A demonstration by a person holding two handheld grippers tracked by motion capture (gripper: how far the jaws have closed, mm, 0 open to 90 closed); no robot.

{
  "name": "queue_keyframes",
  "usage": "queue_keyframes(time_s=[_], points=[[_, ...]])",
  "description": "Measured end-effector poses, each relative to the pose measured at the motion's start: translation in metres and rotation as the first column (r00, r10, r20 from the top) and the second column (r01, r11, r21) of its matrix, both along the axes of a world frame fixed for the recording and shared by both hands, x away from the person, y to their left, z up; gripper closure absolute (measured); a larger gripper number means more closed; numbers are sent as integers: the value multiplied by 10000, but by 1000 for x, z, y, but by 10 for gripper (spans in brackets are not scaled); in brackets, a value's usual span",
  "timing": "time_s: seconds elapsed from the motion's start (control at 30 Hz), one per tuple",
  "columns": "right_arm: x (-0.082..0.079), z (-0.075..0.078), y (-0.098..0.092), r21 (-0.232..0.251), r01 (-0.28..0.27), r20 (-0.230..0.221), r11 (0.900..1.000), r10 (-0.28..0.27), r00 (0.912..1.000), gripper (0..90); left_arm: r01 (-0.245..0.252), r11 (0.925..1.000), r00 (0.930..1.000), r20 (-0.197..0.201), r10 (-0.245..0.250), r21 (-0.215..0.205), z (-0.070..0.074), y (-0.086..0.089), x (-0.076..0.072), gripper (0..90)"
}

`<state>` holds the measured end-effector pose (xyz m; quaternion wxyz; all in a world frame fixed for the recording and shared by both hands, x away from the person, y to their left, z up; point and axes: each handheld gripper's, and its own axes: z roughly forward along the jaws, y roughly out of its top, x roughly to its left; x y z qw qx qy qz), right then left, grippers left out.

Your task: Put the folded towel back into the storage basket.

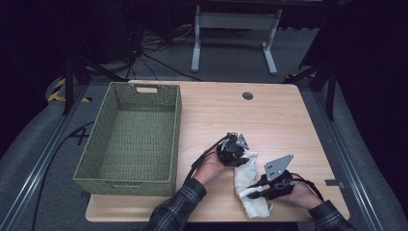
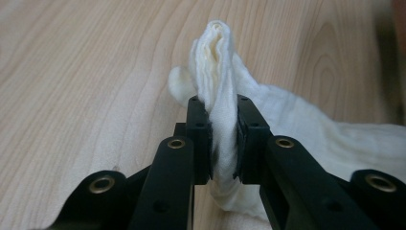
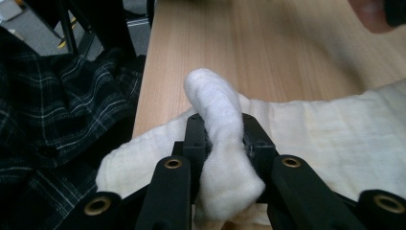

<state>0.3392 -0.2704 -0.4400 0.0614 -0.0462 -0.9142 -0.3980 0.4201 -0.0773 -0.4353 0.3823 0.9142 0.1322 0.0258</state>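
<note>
Cloth (image 1: 248, 185), plain white and unlabelled, between jaws of both grippers

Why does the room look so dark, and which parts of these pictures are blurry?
High view: the wooden table is lit while the floor around falls into near black. Left gripper view: the white cloth is sharp where it is pinched; the top right corner smears dark. Right gripper view: the cloth fold is crisp; the far table and a pinkish shape at top right are soft.
</note>
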Motion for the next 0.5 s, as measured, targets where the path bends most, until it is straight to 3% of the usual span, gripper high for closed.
queue_keyframes(time_s=[0.27, 0.43, 0.5], points=[[7, 18, 5, 371, 389, 54, 9986, -391, 9992, 766, -114, 9997, 9998, 162, 117, -232, 24, 8, -3, 794], [12, 30, 7, 499, 516, 171, 9974, -525, 9985, 767, -451, 9990, 9986, 270, 453, -70, 43, 13, -4, 794], [14, 34, 7, 571, 557, 253, 9968, -572, 9980, 767, -748, 9970, 9972, 67, 750, -194, 53, 16, -4, 794]])
